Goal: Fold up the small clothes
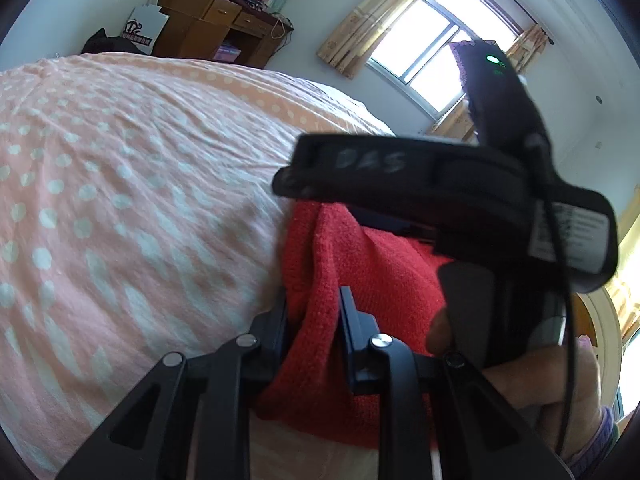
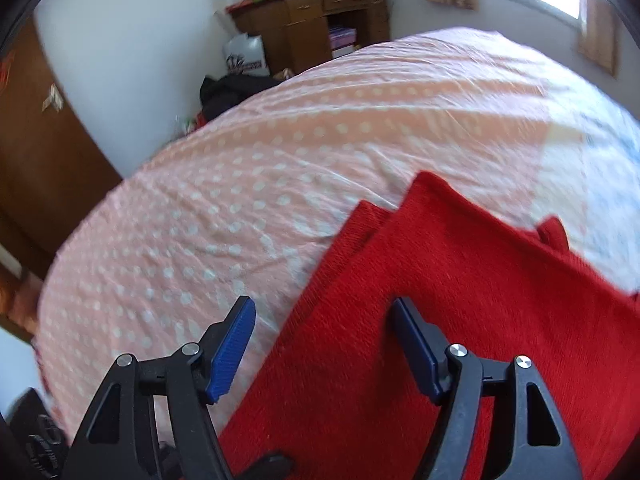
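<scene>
A red knitted garment (image 2: 460,280) lies on a pink bedspread with white dots (image 2: 260,200), with a folded layer showing along its left edge. My left gripper (image 1: 314,312) is shut on a bunched fold of the red garment (image 1: 360,272) and holds it up off the bed. My right gripper (image 2: 324,344) is open, its blue pads (image 2: 232,356) spread over the garment's left edge, holding nothing. The right gripper's black body (image 1: 460,200) shows close ahead in the left wrist view and hides part of the garment.
The pink bedspread (image 1: 120,200) stretches far to the left. A wooden desk (image 2: 316,20) with clutter and a white bag (image 2: 246,56) stand by the far wall. A dark pile (image 2: 228,88) lies beside the bed. A window with curtains (image 1: 436,44) is on the right.
</scene>
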Demonstrator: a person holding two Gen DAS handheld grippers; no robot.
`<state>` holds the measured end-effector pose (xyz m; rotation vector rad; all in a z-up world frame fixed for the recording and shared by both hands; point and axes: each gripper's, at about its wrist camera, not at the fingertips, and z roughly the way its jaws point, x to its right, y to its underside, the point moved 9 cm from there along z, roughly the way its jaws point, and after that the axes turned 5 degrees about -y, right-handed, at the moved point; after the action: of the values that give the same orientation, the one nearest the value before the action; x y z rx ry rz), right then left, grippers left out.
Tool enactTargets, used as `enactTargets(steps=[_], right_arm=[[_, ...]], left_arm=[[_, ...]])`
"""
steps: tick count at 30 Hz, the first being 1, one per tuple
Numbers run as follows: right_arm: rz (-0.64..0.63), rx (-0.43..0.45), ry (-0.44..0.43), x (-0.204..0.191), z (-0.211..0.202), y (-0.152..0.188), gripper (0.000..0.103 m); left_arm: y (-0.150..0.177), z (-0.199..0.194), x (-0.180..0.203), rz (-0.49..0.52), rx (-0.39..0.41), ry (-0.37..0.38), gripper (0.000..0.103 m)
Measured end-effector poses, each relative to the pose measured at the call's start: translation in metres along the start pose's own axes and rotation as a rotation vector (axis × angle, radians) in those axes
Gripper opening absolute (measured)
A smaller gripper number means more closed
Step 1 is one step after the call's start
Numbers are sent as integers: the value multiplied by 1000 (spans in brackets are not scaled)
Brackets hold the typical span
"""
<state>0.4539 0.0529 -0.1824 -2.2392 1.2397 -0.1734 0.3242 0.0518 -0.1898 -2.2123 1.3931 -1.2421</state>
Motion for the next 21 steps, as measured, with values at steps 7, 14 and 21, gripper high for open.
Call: enactTargets(steps=[7,14,21], right_arm=[[-88,-17,94,-1,8,5,55],[-4,12,79,13,-10,9,27],[185,94,-56,30,-43,19,16]], left_arm=[[7,-5,1,8,12,-7,26],[8,-5,5,17,12,-8,26],[8,-5,17,71,-12,-41,23]])
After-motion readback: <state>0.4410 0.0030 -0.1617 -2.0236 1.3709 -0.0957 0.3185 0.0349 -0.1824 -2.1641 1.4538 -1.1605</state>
